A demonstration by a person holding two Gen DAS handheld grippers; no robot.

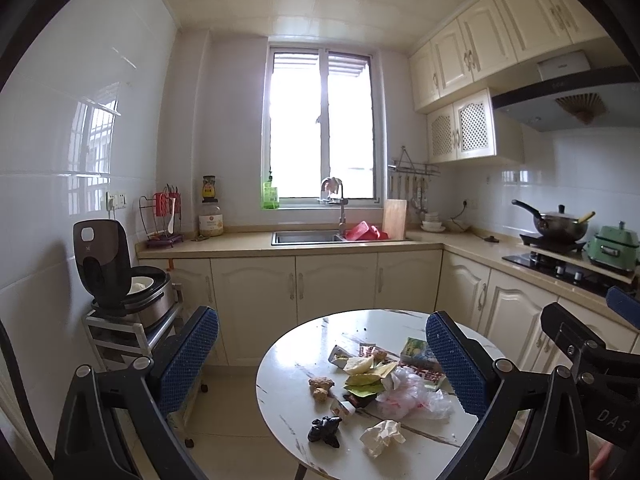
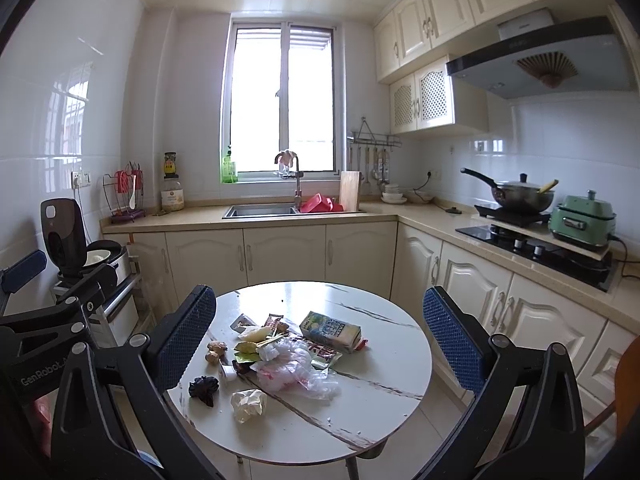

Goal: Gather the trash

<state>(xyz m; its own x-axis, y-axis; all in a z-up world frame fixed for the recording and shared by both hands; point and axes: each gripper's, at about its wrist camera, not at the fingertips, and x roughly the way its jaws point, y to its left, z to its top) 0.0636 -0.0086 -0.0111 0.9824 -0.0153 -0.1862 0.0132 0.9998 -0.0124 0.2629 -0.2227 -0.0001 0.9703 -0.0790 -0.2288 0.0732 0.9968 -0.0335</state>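
A pile of trash lies on a round white table [image 1: 288, 364] [image 2: 384, 360]: a clear plastic bag [image 1: 408, 396] [image 2: 296, 372], a crumpled tissue [image 1: 382, 436] [image 2: 249, 404], a black crumpled scrap [image 1: 325, 432] [image 2: 204, 389], a drink carton [image 1: 416, 350] [image 2: 330, 330], green wrappers [image 1: 362, 384] [image 2: 245, 350] and ginger pieces [image 1: 320, 388] [image 2: 214, 352]. My left gripper [image 1: 320, 364] is open and empty, held above and short of the table. My right gripper [image 2: 320, 336] is open and empty, likewise raised over the near side of the table.
Behind the table runs an L-shaped counter with a sink [image 1: 306, 237] [image 2: 260, 210], a cutting board [image 1: 394, 218], a stove with a pan [image 2: 520, 196] and a green appliance [image 2: 582, 220]. A rice cooker [image 1: 120, 280] stands on a cart at left.
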